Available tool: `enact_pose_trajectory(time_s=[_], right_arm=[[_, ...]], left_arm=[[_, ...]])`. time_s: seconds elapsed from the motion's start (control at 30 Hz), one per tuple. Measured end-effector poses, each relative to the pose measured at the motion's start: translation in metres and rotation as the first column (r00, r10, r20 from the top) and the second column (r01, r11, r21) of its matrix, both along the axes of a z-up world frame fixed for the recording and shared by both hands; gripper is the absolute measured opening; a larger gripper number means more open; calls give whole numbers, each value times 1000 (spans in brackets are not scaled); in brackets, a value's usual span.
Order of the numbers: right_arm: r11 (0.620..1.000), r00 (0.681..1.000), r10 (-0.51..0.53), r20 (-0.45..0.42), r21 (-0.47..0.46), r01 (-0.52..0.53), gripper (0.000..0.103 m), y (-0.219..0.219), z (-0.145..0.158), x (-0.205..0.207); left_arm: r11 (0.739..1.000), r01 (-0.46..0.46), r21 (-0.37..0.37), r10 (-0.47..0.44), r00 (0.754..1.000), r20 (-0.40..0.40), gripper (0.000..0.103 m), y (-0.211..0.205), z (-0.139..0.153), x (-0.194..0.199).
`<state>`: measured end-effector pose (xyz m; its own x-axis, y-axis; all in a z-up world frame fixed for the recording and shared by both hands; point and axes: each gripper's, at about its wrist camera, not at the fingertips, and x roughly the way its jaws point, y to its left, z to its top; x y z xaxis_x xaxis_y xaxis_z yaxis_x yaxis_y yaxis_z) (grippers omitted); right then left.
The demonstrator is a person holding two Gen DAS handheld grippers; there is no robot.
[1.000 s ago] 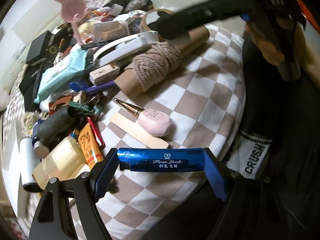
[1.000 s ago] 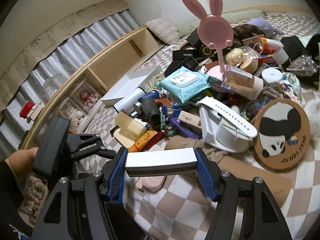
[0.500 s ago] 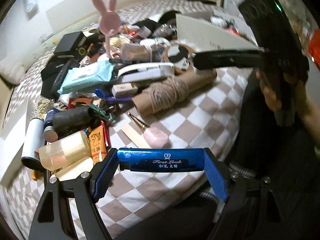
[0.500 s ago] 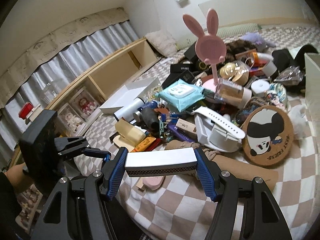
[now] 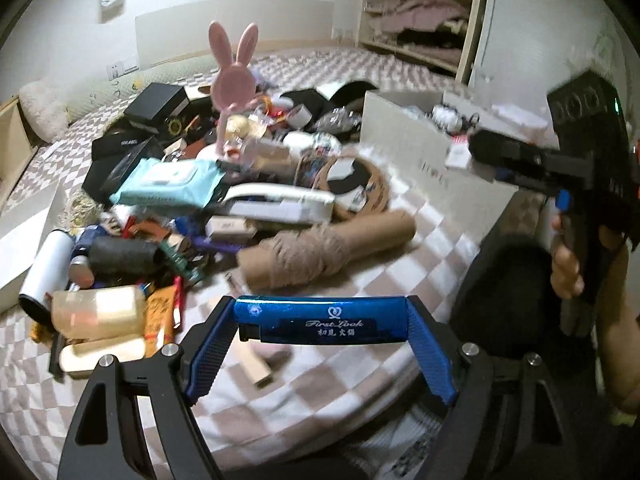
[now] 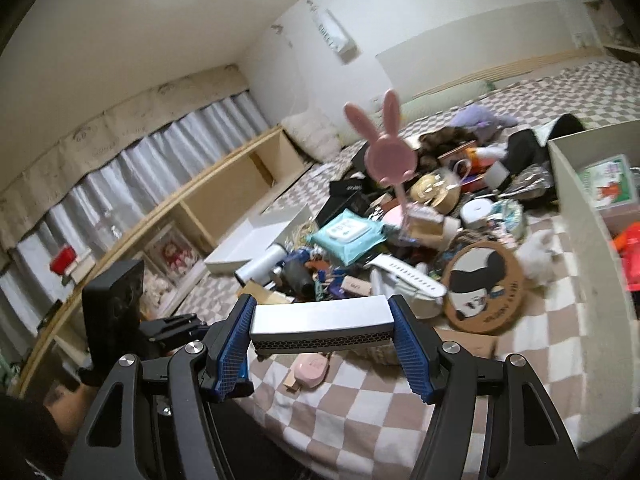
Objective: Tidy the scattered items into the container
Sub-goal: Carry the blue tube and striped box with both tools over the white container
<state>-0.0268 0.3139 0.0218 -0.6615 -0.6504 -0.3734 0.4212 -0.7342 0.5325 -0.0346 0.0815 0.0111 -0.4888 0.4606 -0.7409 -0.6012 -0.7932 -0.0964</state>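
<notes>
Gripping one item each: two claws

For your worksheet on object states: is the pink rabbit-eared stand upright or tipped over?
Upright: the pink rabbit-eared stand rises on its stem above the clutter, ears up.

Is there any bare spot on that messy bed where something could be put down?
Yes: the checkered blanket lies bare between the panda mat and the white container's wall, running on to the near edge. Left of the mat, around the rabbit-eared stand, the pile is packed tight.
</notes>
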Motion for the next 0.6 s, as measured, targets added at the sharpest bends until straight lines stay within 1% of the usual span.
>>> enact_pose_trajectory(time_s=[0.17, 0.33, 0.47, 0.6], right_arm=[[997, 997, -69, -20, 17, 69, 67, 35, 14, 7], [983, 985, -164, -56, 68, 168, 67, 76, 32, 13], [956, 962, -259, -82, 121, 268, 67, 113, 49, 17], [920, 931, -358, -78, 144, 365, 67, 155, 58, 17]], left_arm=[[997, 4, 79, -3, 1000, -16, 83, 22, 10, -2], [989, 40, 139, -36, 999, -32, 83, 48, 23, -4], [982, 76, 173, -68, 996, -50, 83, 72, 34, -7], [976, 105, 190, -94, 994, -64, 83, 95, 42, -9]])
